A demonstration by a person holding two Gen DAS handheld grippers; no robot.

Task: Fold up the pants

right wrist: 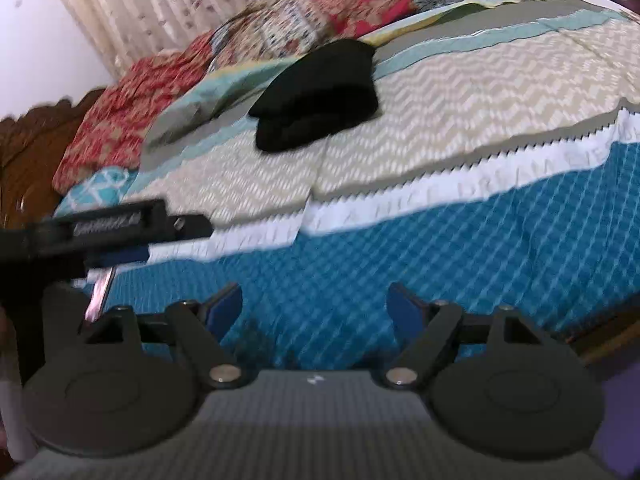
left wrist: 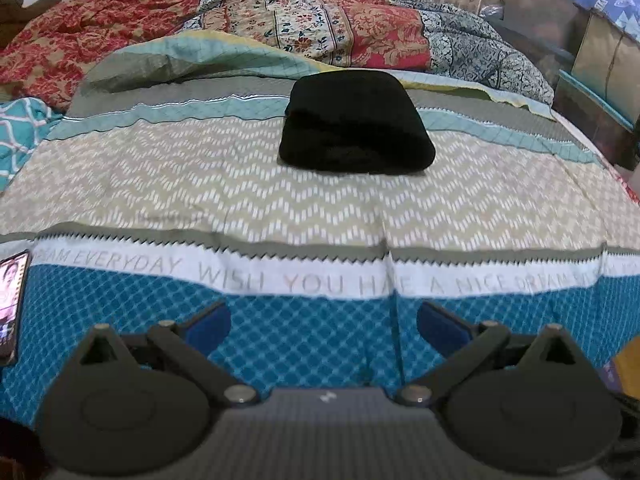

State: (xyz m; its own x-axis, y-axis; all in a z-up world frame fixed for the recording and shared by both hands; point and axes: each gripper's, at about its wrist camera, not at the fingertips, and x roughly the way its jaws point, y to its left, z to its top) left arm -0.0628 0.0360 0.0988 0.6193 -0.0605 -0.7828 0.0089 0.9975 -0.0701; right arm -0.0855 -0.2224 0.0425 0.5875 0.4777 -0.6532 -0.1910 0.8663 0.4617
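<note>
The black fabric pants lie as a compact folded bundle, layers stacked one on another, on the far part of the bed's patterned quilt, straddling the grey and teal stripes and the beige zigzag band. Nothing touches them. They sit near the heap of red and floral blankets but apart from it, which leaves the bundle lying flat and not tipped against the pile.

The left claw hangs over the blue diamond-checked strip at the near edge of the quilt, its blue-padded fingers spread wide with nothing between them. The right claw is likewise spread and empty, over the same blue strip, well apart from the pants. The right view is tilted and smeared (so fine detail there is doubtful), and the left tool's dark body crosses its left side.

A phone with a lit screen rests on the quilt at the left edge, well clear of the garment.

Judging from the tidy stacked shape and both claws empty and distant, the folding looks finished, with no step obviously left.
</note>
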